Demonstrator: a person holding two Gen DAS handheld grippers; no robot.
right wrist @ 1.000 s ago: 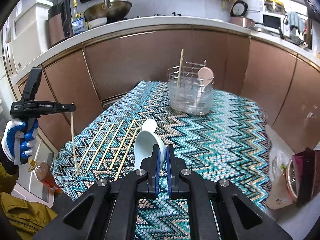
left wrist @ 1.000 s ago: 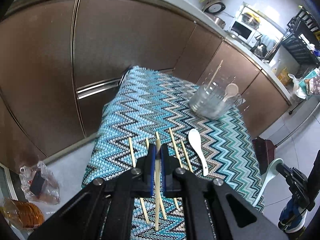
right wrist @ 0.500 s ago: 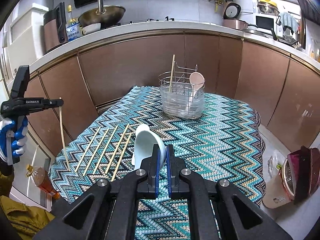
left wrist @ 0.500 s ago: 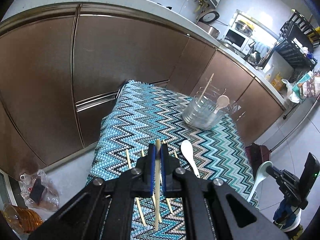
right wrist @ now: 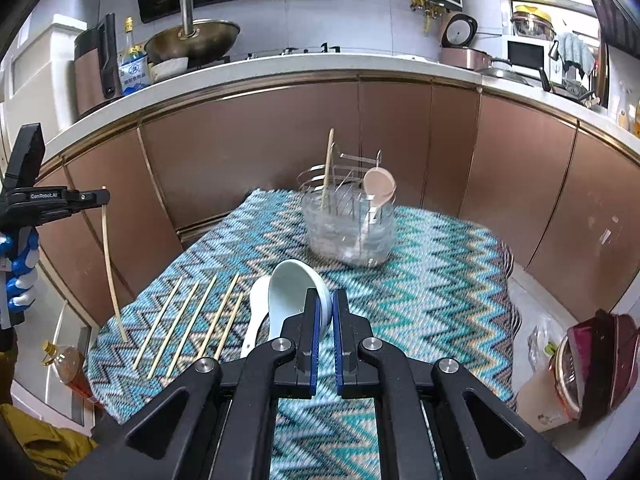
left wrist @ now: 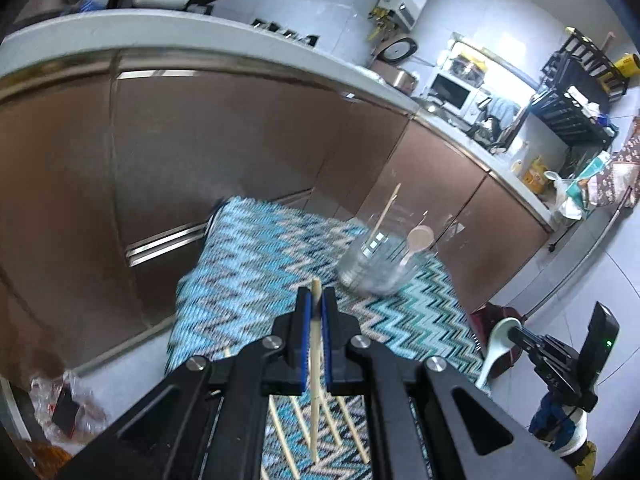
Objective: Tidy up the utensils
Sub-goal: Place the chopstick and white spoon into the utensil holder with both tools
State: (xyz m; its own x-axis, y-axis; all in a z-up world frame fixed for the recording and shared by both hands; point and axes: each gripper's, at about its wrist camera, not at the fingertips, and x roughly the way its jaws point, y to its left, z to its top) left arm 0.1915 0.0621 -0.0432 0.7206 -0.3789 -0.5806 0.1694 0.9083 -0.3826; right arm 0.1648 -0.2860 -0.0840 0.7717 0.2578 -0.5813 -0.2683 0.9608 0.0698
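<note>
The left claw [left wrist: 315, 316] pinches a chopstick [left wrist: 315, 368] lifted off the table [right wrist: 440, 280], at its left edge; the right claw [right wrist: 325, 320] pinches a white spoon [right wrist: 296, 292] above the near middle. Both seem mid-carry toward the holder [right wrist: 348, 224] at the far side. Next, each piece likely needs tipping upright and lowering into the holder. Five chopsticks [right wrist: 188, 320] and another spoon [right wrist: 256, 312] wait on the cloth. The left view is blurred; the holder's compartments are hard to read.
</note>
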